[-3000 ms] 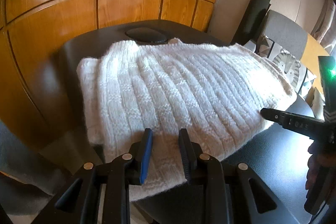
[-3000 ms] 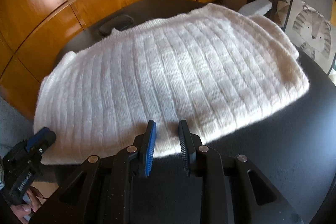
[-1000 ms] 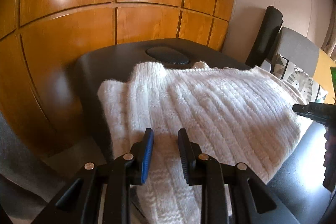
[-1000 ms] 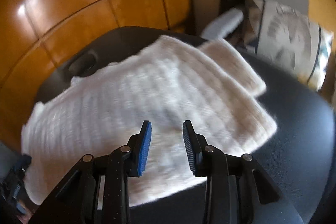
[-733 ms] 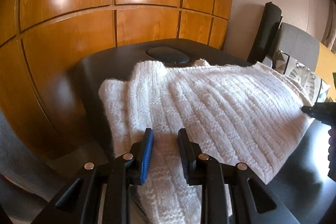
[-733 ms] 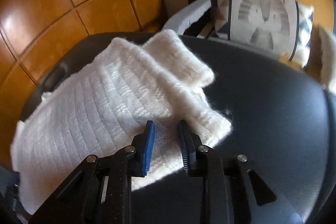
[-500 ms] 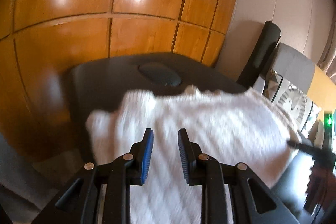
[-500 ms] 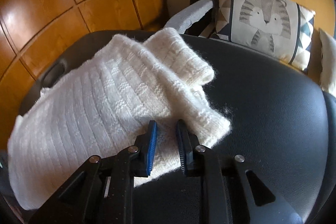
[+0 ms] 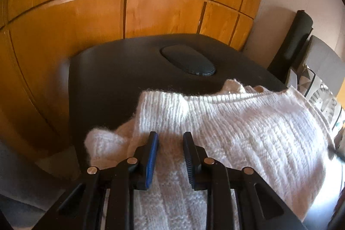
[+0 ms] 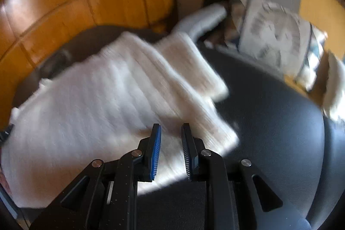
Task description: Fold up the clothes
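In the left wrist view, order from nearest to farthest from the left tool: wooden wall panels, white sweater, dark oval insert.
1. white sweater, between the left tool's fingers.
2. dark oval insert, beyond it on the table.
3. wooden wall panels, behind everything.

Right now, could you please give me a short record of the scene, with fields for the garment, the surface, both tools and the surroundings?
garment: white knitted sweater, partly folded, near edge bunched
surface: black padded table with an oval insert
left tool: narrow gap, sweater knit between the fingers
right tool: narrow gap, over the sweater's near corner; picture blurred
surroundings: wooden panels; patterned cushion
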A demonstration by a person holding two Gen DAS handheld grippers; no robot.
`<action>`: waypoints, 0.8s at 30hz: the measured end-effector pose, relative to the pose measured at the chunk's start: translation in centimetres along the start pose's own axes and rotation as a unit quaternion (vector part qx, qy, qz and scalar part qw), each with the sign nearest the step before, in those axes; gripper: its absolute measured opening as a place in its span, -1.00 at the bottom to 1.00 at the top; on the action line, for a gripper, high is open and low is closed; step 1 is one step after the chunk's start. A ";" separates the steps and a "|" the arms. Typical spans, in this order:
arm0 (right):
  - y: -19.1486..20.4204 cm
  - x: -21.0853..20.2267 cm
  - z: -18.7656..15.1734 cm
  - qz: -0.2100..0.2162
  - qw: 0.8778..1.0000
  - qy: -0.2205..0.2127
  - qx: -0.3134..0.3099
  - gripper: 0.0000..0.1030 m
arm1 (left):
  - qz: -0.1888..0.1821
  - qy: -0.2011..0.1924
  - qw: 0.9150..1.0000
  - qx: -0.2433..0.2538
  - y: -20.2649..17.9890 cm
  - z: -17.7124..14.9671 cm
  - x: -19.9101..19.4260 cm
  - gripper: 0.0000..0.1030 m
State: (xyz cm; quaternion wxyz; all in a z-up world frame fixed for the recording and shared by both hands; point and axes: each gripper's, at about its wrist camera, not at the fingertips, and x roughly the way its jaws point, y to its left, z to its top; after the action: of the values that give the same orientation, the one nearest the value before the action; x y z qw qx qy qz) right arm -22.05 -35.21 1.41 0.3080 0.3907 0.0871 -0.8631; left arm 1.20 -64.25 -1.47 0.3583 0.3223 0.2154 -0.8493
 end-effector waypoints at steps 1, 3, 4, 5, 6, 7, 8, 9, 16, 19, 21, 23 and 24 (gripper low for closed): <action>1.3 0.0 0.7 0.014 1.000 -0.007 -0.024 -0.59 | 0.002 -0.004 1.000 0.005 -0.1 -0.2 0.0 -0.53; 4.2 1.0 2.2 0.038 0.996 0.000 -0.076 -0.59 | 0.001 -0.008 1.000 0.007 -0.2 -0.4 0.0 -0.53; 5.7 2.0 2.9 0.050 0.993 0.015 -0.102 -0.59 | -0.002 -0.008 1.000 0.004 -0.1 -0.4 0.1 -0.53; 6.7 2.9 3.4 0.055 0.992 0.026 -0.115 -0.59 | -0.006 -0.009 1.000 0.000 0.0 -0.4 0.1 -0.53; 7.7 3.8 3.8 0.059 0.990 0.037 -0.126 -0.59 | -0.012 -0.010 1.000 -0.005 0.4 -0.5 0.1 -0.53; 8.5 4.9 4.3 0.061 0.988 0.046 -0.135 -0.59 | -0.018 -0.011 1.000 -0.011 0.6 -0.6 0.1 -0.53; 9.3 6.0 4.7 0.063 0.986 0.056 -0.143 -0.59 | -0.022 -0.012 1.000 -0.014 0.8 -0.3 0.0 -0.53; 9.7 7.0 4.9 0.061 0.985 0.068 -0.149 -0.59 | -0.025 -0.013 0.999 -0.018 0.9 -0.4 0.0 -0.53; 9.3 10.4 7.0 0.018 0.989 0.068 -0.132 -0.62 | -0.030 -0.022 0.999 -0.026 1.1 -0.6 0.3 -0.52; 8.2 11.1 7.3 0.011 0.993 0.059 -0.104 -0.62 | -0.031 -0.027 0.999 -0.026 1.1 -0.8 0.2 -0.52; 7.1 11.1 7.4 0.025 0.995 0.054 -0.076 -0.62 | -0.029 -0.027 0.999 -0.021 1.0 -0.8 0.3 -0.52; 5.7 9.7 7.6 0.050 0.998 0.028 -0.040 -0.62 | -0.026 -0.026 0.999 -0.015 0.9 -0.7 0.4 -0.52; 5.0 8.5 7.5 0.046 0.998 0.009 -0.031 -0.61 | -0.029 -0.025 0.999 -0.014 0.9 -0.7 0.3 -0.52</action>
State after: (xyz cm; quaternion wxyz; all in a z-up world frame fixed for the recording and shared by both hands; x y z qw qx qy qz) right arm -28.04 -46.07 0.74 0.3587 0.3925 0.0980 -0.8412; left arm 1.97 -64.59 -2.28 0.3430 0.2892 0.2281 -0.8641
